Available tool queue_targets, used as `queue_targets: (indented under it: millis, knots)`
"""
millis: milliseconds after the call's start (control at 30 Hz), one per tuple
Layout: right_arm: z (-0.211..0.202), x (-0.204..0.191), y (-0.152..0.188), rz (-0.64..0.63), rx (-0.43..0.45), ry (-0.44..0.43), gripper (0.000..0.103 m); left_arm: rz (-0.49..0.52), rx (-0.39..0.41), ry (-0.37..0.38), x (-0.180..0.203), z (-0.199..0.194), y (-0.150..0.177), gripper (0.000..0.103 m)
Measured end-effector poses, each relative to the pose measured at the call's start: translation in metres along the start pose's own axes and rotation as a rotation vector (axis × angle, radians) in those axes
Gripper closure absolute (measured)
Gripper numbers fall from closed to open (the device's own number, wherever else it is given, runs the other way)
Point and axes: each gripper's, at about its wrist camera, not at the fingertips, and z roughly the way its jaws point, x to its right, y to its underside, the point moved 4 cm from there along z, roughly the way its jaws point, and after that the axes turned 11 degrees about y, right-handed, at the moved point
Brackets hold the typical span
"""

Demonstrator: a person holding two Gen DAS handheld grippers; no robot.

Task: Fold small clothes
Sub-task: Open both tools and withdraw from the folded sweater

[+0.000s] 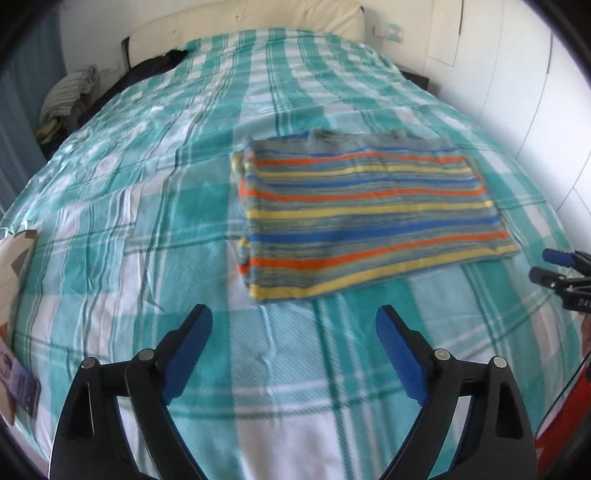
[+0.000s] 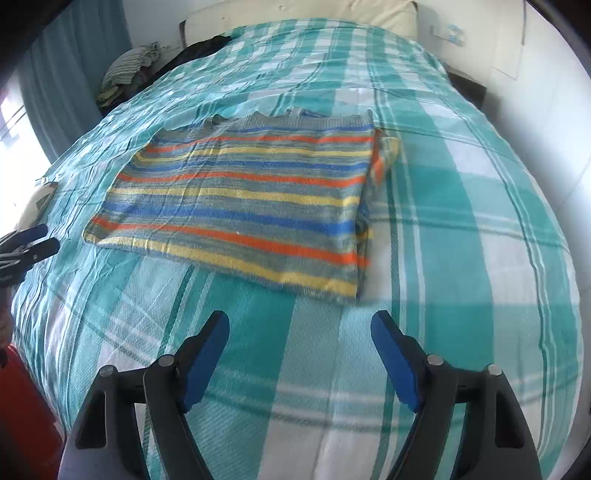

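Observation:
A striped garment in grey, orange, yellow and blue lies flat on the bed, with its sides folded in so it forms a rectangle. It also shows in the right wrist view. My left gripper is open and empty, hovering over the bedspread just short of the garment's near left corner. My right gripper is open and empty, just short of the garment's near right corner. The right gripper also shows at the right edge of the left wrist view, and the left gripper at the left edge of the right wrist view.
The bed has a teal and white checked bedspread. A pile of clothes lies at the bed's far left side. A cream headboard and white wall stand behind. A red object is at the near left.

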Motion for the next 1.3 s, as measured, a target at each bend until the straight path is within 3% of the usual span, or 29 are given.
queue_targets:
  millis: [167,233,367,1000,1300]
  knots:
    - [-0.021,-0.002,0.024,0.059,0.008,0.103,0.024,-0.012,-0.006,0.006,0.027,0.001,0.015,0.011]
    - [-0.021,-0.007,0.028,0.062,0.005,0.14,0.018,-0.024,0.009,0.011,0.036,0.003,0.023,0.011]
    - [-0.03,-0.011,0.037,0.059,0.026,0.206,0.017,-0.043,0.02,-0.015,0.048,0.01,0.041,0.011]
    - [-0.043,-0.023,0.049,0.004,0.071,0.319,0.017,-0.071,0.032,-0.125,0.023,0.034,0.071,0.011]
    - [-0.038,-0.017,0.05,0.005,0.062,0.348,0.017,-0.107,0.066,-0.113,0.013,0.043,0.083,0.004]
